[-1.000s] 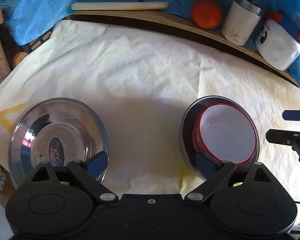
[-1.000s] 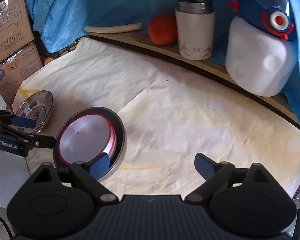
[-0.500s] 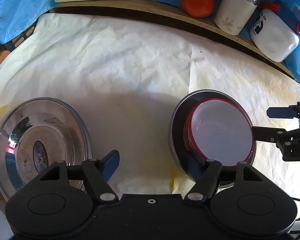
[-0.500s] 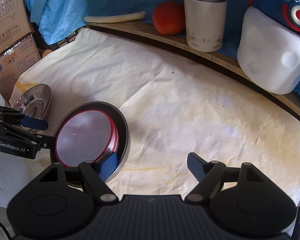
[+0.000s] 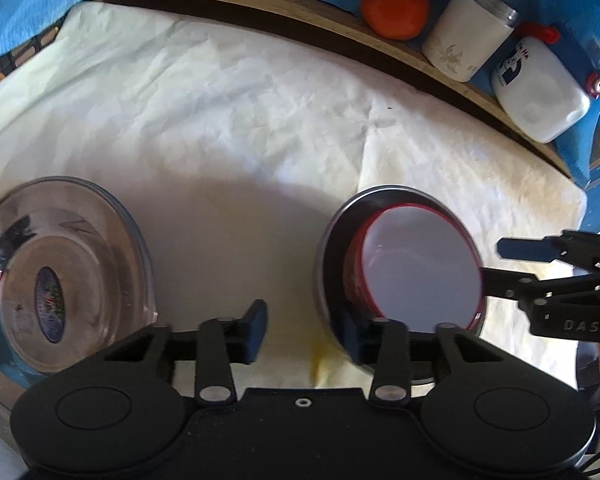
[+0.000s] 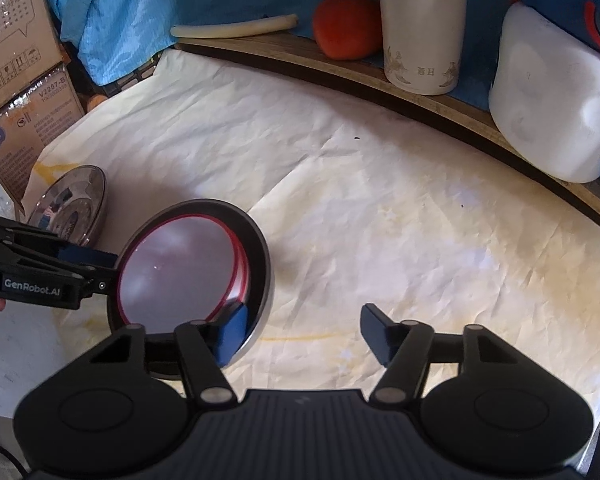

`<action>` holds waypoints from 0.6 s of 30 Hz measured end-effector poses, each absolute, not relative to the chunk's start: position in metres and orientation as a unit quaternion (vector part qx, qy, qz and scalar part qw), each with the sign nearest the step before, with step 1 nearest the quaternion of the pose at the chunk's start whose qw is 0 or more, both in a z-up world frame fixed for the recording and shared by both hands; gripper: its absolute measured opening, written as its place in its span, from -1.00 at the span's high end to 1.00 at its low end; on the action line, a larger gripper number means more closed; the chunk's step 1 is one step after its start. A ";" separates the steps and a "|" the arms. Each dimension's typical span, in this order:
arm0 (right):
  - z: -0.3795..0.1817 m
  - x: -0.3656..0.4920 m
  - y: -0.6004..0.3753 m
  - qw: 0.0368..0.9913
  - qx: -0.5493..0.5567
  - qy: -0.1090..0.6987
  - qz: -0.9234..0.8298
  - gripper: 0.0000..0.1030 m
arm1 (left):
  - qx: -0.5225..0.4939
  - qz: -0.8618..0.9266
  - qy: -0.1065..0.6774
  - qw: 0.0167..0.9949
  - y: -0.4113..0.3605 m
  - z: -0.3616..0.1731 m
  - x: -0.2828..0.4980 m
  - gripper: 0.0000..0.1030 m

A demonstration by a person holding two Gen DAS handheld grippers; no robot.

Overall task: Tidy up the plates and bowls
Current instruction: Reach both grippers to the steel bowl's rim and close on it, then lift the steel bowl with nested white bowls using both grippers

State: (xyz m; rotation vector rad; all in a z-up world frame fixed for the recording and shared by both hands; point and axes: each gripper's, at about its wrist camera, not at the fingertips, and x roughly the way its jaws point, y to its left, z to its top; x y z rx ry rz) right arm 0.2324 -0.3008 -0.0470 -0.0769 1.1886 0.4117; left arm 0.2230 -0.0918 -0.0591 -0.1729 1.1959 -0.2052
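Left claw: our left gripper point(image 5: 306, 326) is open at a middling width, one finger over the near rim of the steel plate point(image 5: 328, 248), gripping nothing.
Right claw: our right gripper point(image 6: 300, 332) gapes wide and empty, its left finger over that plate's rim.
Stack: a red-rimmed bowl point(image 5: 418, 266) sits inside the steel plate on the paper-covered table point(image 5: 240, 120).
Loose piece: the steel bowl point(image 5: 60, 272) lies well apart to the left.
Doing it well: we judge a rim pinch comes next; seat one finger inside and one outside, close squarely, and lift level so the nested bowl does not slide.
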 end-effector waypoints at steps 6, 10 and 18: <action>-0.047 0.234 -0.305 0.797 0.016 0.567 0.207 0.37 | -0.118 -0.108 0.565 0.809 -0.092 -0.060 0.225 0.73; -0.049 0.234 -0.306 0.794 0.031 0.571 0.206 0.43 | -0.120 -0.107 0.567 0.808 -0.092 -0.060 0.226 0.73; -0.052 0.234 -0.304 0.789 0.045 0.574 0.215 0.73 | -0.121 -0.101 0.570 0.806 -0.094 -0.062 0.229 0.77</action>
